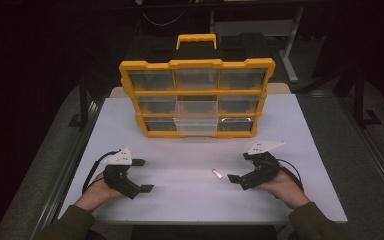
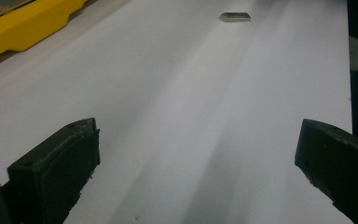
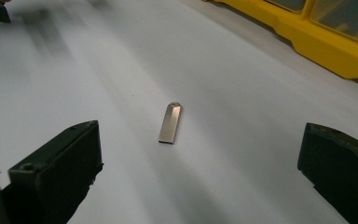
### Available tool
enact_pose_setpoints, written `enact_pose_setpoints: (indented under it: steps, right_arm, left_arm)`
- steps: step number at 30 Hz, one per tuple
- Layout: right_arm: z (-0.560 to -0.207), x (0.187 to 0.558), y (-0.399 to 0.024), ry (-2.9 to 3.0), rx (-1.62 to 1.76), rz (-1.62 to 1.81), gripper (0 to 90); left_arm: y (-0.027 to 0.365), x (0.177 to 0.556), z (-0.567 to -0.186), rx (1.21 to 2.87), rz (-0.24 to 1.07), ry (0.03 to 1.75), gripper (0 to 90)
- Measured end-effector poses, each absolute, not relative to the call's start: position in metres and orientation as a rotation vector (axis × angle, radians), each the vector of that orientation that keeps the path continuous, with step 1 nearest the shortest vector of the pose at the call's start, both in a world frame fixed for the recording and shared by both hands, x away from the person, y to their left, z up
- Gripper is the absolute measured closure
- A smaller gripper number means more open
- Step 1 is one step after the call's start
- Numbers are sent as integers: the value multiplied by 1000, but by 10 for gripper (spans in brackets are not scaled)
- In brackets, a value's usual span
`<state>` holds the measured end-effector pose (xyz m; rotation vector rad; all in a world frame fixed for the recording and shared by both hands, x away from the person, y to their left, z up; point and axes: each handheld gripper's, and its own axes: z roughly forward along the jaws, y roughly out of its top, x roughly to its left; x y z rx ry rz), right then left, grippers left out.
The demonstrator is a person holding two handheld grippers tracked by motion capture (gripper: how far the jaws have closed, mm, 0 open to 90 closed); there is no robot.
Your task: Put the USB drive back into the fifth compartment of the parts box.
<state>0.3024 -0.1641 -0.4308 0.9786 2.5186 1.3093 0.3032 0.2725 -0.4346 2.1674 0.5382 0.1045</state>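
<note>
High view: small flat silver metal stick point(image 1: 217, 173), apparently a USB drive, lies on the white tabletop point(image 1: 190, 200), well in front of the yellow plastic organiser case with clear drawers point(image 1: 197, 97). Right gripper point(image 1: 238, 168), black, jaws apart, rests low on the table just beside the stick, its jaws pointing toward it; hand behind, palm on the surface. Left gripper point(image 1: 141, 175), jaws likewise apart and empty, sits well apart from the stick.

Left gripper view: stick point(image 2: 235, 17) far ahead, upper frame; case edge point(image 2: 28, 28) at upper left.

Right gripper view: stick point(image 3: 170, 122) lies between the spread jaws and slightly beyond them, long axis running roughly along the gripper's line of sight. The right hand is judged nearer and better placed for the pick.
</note>
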Motion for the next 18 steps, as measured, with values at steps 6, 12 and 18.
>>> enact_pose_setpoints:
  steps: [6,12,18]
  right_arm:
    - [-431,304,-163,2521,976,1309,0]
    - [-428,307,-161,2517,970,1316,0]
    - [-427,309,-160,2518,967,1320,0]
  left_arm:
    - [273,303,-434,2166,101,540,0]
    - [272,303,-435,2167,110,534,0]
    - [272,302,-435,2167,114,532,0]
